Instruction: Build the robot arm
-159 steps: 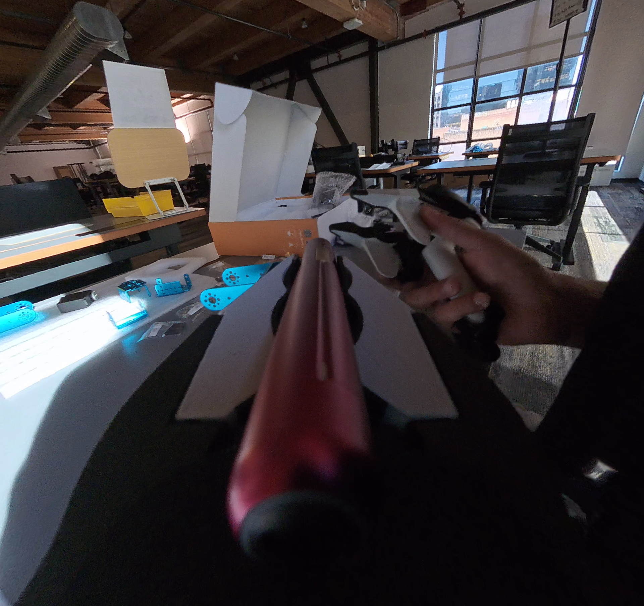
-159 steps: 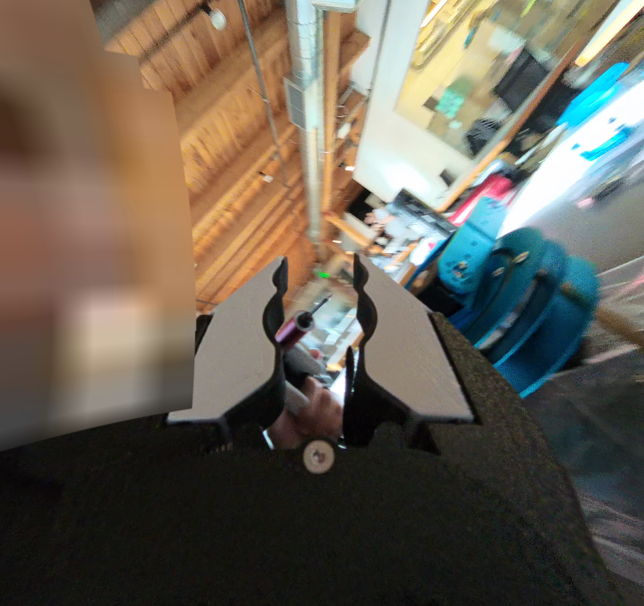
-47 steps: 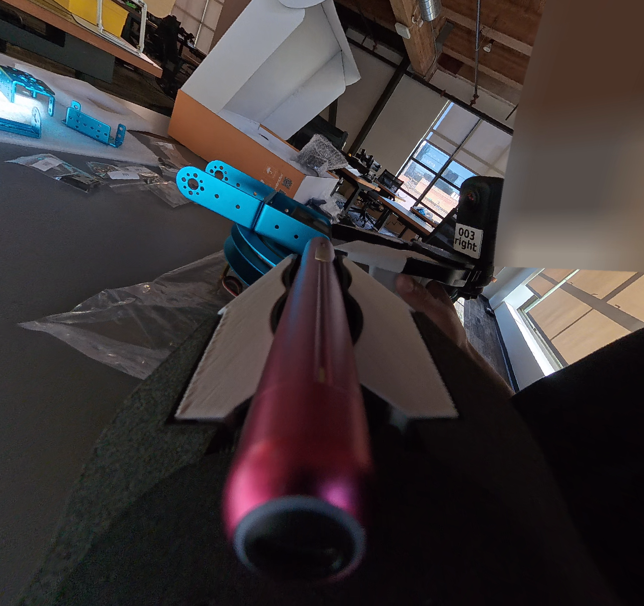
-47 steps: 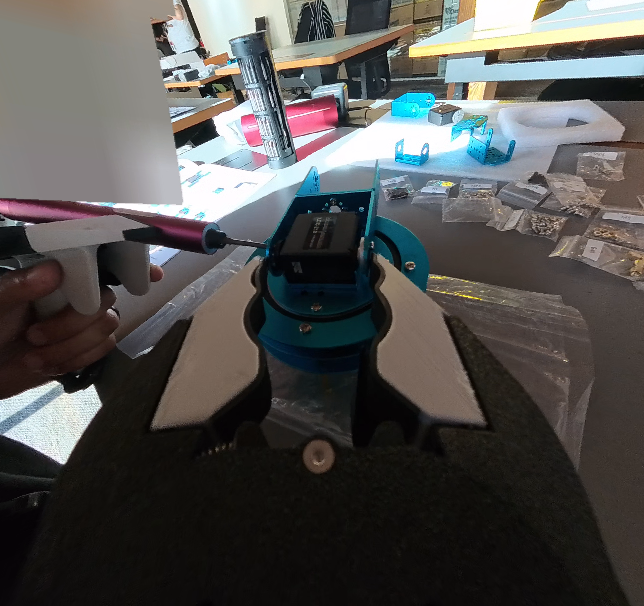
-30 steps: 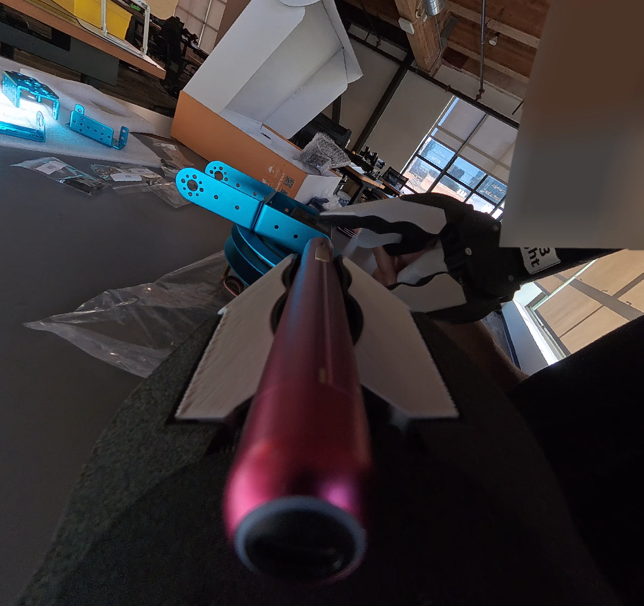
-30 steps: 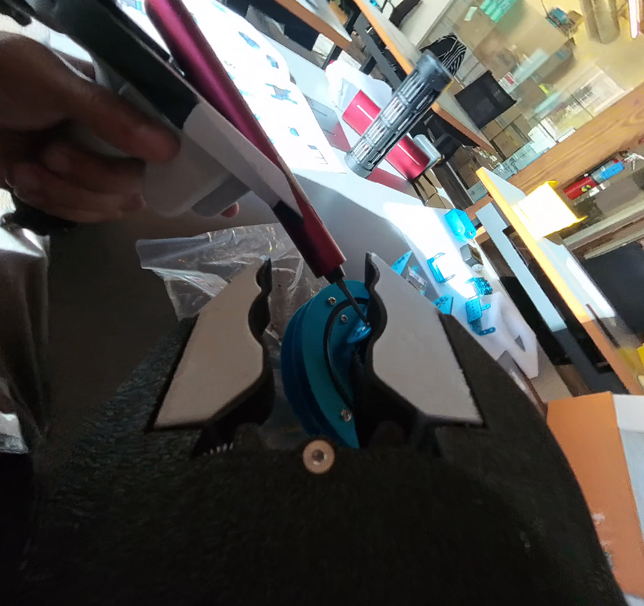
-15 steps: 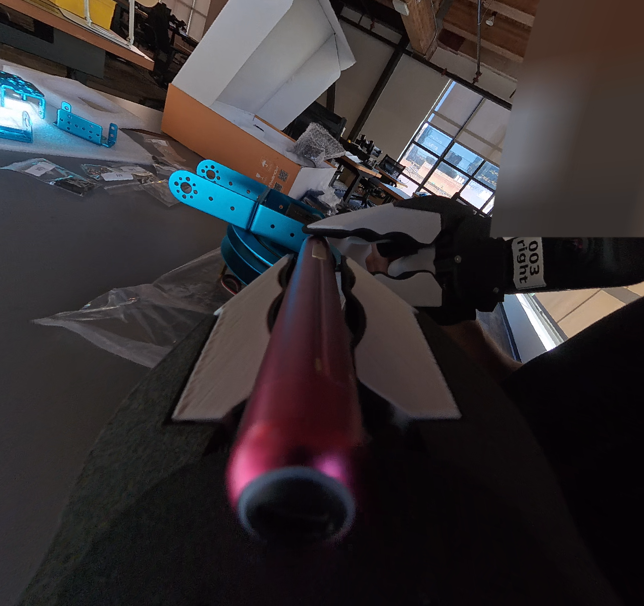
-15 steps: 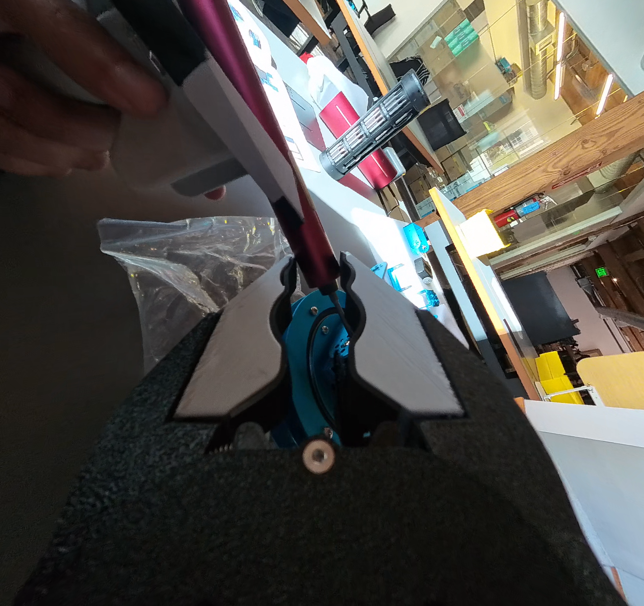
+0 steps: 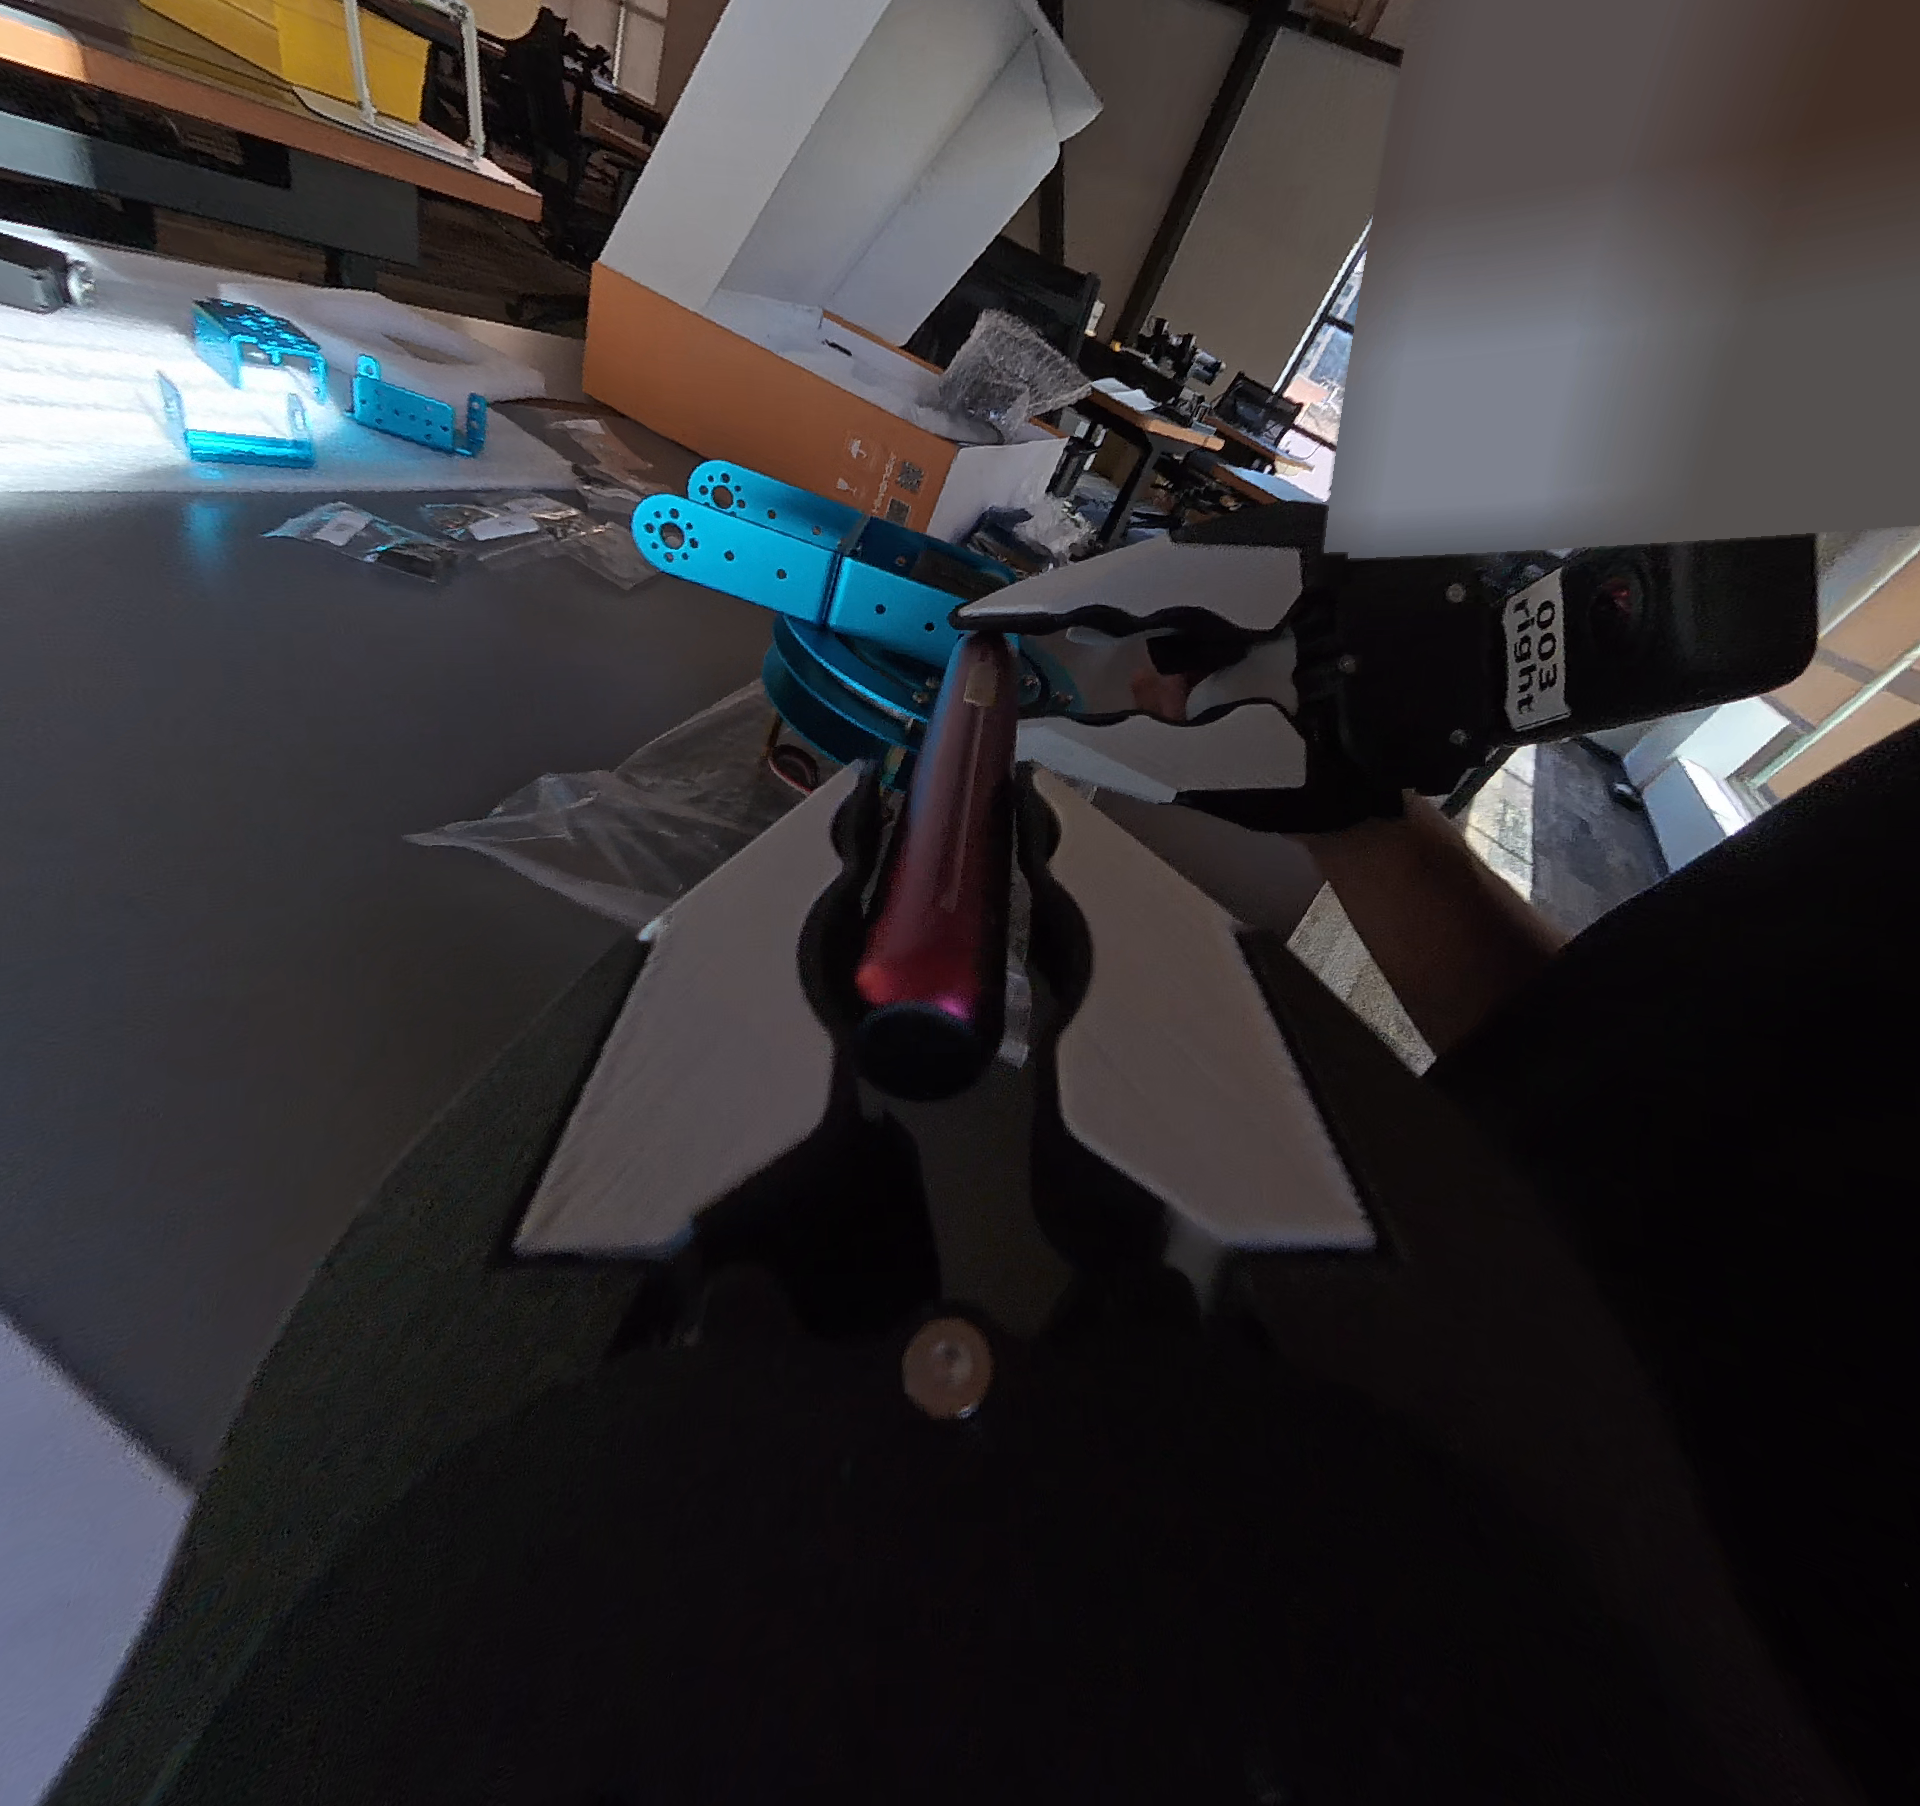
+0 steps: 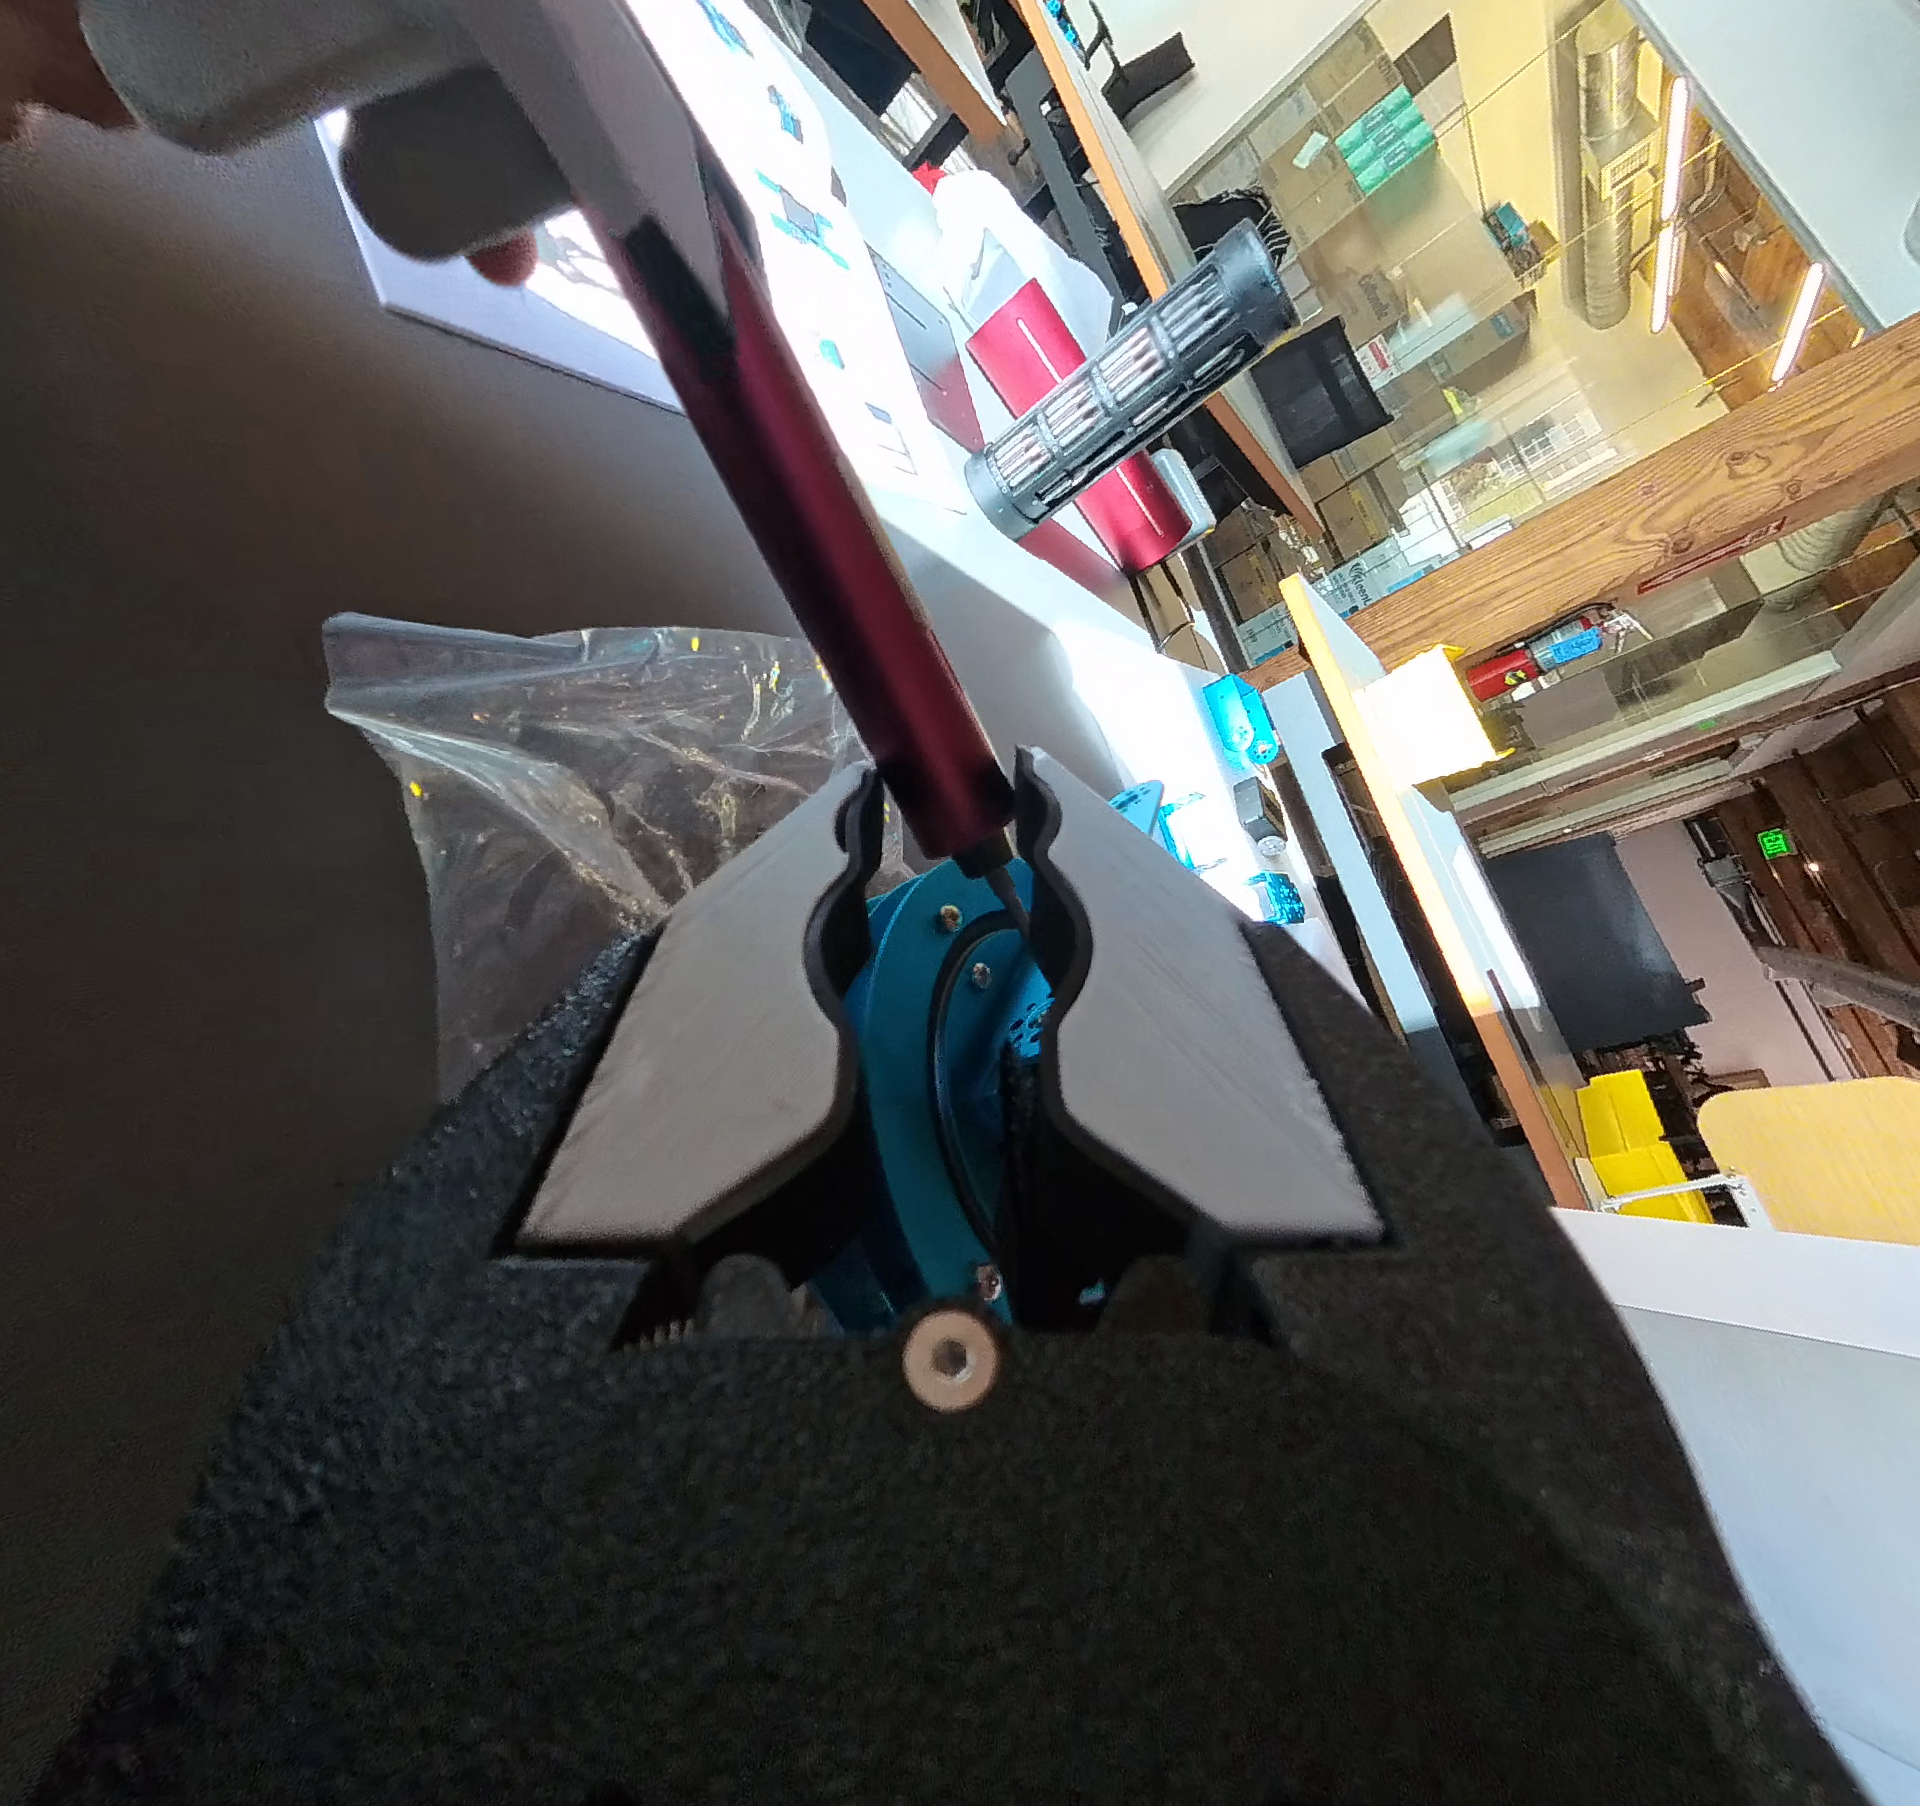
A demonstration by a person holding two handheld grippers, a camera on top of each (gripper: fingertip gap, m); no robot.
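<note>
A red screwdriver [image 9: 940, 883] runs forward between my left gripper's [image 9: 943, 780] fingers, which are shut on its rear part; its black end cap shows between them. My right gripper [image 10: 945, 785] is shut around the screwdriver's [image 10: 831, 561] front end, just behind the thin bit. From the left wrist view the right gripper [image 9: 992, 676] comes in from the right. The bit points at a blue metal turntable [image 10: 904, 1029] with a blue bracket [image 9: 790, 561], lying on a clear plastic bag [image 9: 623, 811]. A left finger [image 10: 623, 125] shows at the top left.
The dark grey table [image 9: 260, 769] holds small bags of screws [image 9: 416, 530], loose blue brackets [image 9: 249, 406] on white foam and an open orange-and-white box [image 9: 790, 395]. A black bit holder [image 10: 1132, 385] and a red case [image 10: 1070, 437] lie farther off. There is about 8 centimetres between the tips of the two grippers.
My right gripper swung in from the side and closed around the screwdriver's front end. The screwdriver now sits farther forward in my left gripper, its rear end between the fingers.
</note>
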